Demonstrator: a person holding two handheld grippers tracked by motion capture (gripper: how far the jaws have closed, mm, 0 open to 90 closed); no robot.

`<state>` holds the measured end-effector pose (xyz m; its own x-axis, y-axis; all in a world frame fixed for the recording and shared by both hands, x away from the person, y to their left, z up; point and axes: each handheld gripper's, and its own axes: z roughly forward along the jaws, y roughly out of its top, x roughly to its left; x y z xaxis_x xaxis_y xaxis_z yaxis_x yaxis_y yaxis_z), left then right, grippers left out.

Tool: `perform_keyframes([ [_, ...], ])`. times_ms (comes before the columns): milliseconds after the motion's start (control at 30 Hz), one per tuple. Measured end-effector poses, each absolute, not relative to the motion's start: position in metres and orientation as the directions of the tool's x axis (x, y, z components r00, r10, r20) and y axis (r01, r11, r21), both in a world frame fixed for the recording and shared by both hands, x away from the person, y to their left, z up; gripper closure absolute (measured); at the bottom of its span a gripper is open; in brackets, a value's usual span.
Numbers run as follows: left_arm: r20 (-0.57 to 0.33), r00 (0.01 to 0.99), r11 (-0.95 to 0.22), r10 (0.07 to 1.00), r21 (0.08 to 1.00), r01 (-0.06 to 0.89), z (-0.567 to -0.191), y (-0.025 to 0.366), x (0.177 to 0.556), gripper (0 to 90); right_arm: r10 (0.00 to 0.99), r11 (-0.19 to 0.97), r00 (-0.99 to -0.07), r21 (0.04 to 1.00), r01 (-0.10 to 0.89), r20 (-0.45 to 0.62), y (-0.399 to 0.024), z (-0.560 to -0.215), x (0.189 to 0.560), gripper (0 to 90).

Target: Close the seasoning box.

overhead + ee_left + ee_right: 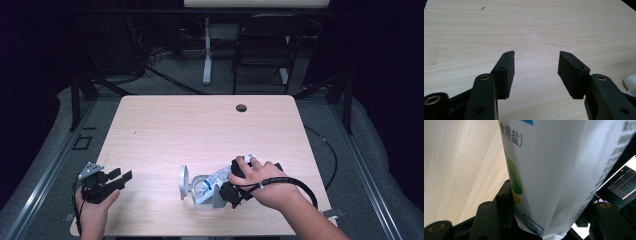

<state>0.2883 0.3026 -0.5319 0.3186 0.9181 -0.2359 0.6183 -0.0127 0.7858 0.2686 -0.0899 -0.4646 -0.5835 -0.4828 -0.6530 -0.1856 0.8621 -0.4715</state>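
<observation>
**Steady now: salt bag tipped over the open container**

Over on the left, the left gripper [116,178] sits idle near the table's [200,130] front left corner, resting in the person's left hand [95,207]. Its jaws stand wide apart with nothing but bare wood between them, as the left gripper view makes plain, the pads [506,72] clean and empty.

Moving to the middle, a small clear container [200,192] stands near the front edge, with its round lid [184,182] up on edge just beside it on the left. The bag's lower end points into the container's mouth.

And on the right, the action: the right gripper [235,180], in the person's right hand [265,182], has the white salt bag [225,176] clamped between its jaws. They stand fairly wide, because the bag fills the gap; in the right gripper view the bag [554,175] is pinched at the left pad [505,202] and bulges across to the other jaw. It lies tilted, its low end over the container, its high end up by the knuckles.

This looks like a pour in hand. To do it well, I'd say keep the squeeze constant so the soft bag doesn't slip, keep its mouth right over the opening, and steepen the tilt slowly. The free gripper could brace the container, since a light one may skid or tip under a nudge.
</observation>
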Motion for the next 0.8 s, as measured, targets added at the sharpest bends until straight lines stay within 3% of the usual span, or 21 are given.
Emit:
perform_keyframes([
  [800, -0.240, 0.316, -0.004, 0.918, 0.791, 0.612, -0.5327, 0.3029, 0.2885, 47.8, -0.504, 0.846, -0.572, -0.502, -0.178, -0.647, -0.0884, -0.4627, 0.2675, 46.7],
])
